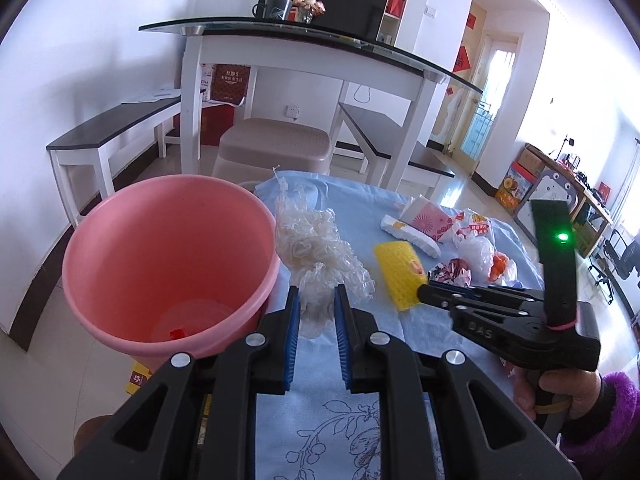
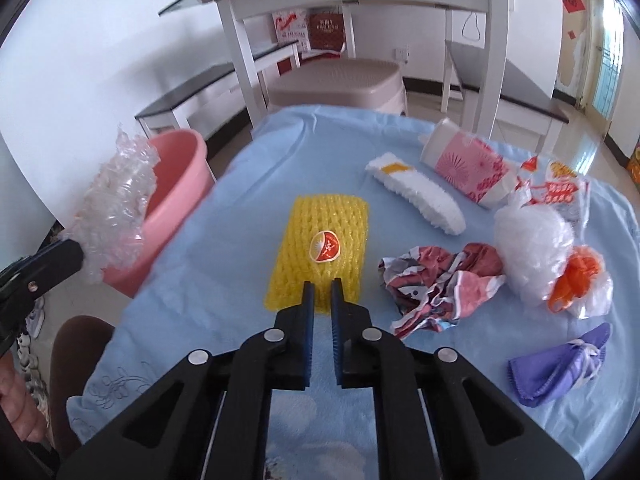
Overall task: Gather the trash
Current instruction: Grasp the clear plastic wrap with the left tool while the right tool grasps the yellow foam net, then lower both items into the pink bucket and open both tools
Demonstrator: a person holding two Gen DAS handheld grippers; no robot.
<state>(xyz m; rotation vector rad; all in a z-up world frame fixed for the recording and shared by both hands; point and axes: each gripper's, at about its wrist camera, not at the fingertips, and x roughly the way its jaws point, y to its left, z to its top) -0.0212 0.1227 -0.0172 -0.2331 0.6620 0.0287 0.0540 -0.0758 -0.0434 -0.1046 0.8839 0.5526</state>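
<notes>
The left gripper [image 1: 316,312] clamps a crinkled wad of clear plastic film [image 1: 320,252], held just beside the smooth round pink plastic bucket [image 1: 120,256] at nine o'clock. The right gripper [image 2: 322,292] is nearly closed, pinching the near edge of a ribbed yellow foam fruit net [image 2: 320,248] on the blue cloth [image 2: 224,216]. Crumpled wrappers [image 2: 440,280] lie at three o'clock; the bucket's contents are hard to make out.
</notes>
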